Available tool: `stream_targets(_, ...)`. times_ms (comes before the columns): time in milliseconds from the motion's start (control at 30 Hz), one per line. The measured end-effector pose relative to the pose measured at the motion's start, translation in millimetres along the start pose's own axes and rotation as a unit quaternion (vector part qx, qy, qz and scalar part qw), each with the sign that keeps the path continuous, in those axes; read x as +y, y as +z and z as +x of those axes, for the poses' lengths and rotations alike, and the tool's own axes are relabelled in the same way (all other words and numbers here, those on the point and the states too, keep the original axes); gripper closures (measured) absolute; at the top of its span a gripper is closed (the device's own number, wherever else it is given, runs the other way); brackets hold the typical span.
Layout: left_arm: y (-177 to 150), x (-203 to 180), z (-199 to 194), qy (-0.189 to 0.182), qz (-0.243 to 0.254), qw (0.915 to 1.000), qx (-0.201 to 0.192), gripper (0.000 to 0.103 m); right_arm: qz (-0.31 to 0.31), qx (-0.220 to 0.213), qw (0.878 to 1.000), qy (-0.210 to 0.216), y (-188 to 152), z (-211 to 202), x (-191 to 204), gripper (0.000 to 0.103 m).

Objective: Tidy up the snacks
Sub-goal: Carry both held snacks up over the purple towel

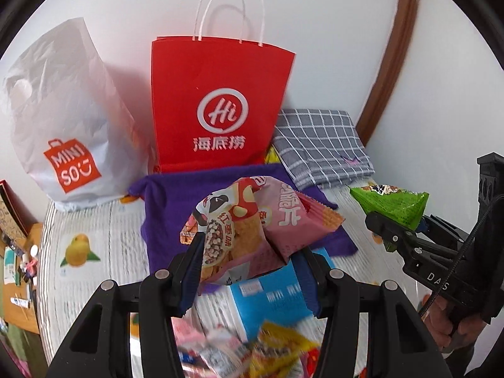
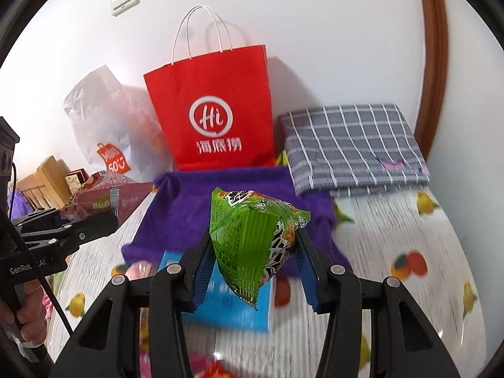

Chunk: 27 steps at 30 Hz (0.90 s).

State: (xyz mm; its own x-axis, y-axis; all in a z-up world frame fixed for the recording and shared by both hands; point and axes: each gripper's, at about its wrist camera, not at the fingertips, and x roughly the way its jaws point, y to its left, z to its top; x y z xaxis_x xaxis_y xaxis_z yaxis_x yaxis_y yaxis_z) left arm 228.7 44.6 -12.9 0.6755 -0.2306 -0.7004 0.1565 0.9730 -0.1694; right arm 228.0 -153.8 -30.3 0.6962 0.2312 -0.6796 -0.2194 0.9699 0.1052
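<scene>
1. The left gripper, black with blue pads, is closed on a pink and orange crinkled snack packet; the packet is pressed between both pads and stands up above the fingertips.
2. The right gripper, of the same kind, is clamped on a green triangular foil snack packet, which is lifted off the surface and sticks up between the fingers.
3. Below the two grippers lies a light blue flat box on the white fruit-print cloth, and near the bottom edge of the left view is a blurred heap of pink and yellow snack packets.
4. Beyond the held packets are a purple fuzzy cloth, then a red paper bag with white handles, standing upright against the wall.
5. A white plastic bag stands left of the red bag, and a folded grey checked cloth lies right of it.
</scene>
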Motion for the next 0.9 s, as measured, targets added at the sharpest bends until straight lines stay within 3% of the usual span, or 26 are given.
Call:
stream_targets(367, 44.6, 27.9, 42.6, 0.024, -0.010, 0.9997, -0.004, 0.052, -0.015, 0.003, 0.999, 0.029, 44.0, 61.8, -4.5, 0.055)
stream_targets(900, 39.3, 69.0, 121.1, 0.038, -0.039, 0.9975, 0.046, 0.052, 0.004, 0.024, 0.998, 0.057, 57.0, 144.9, -37.1, 0.055)
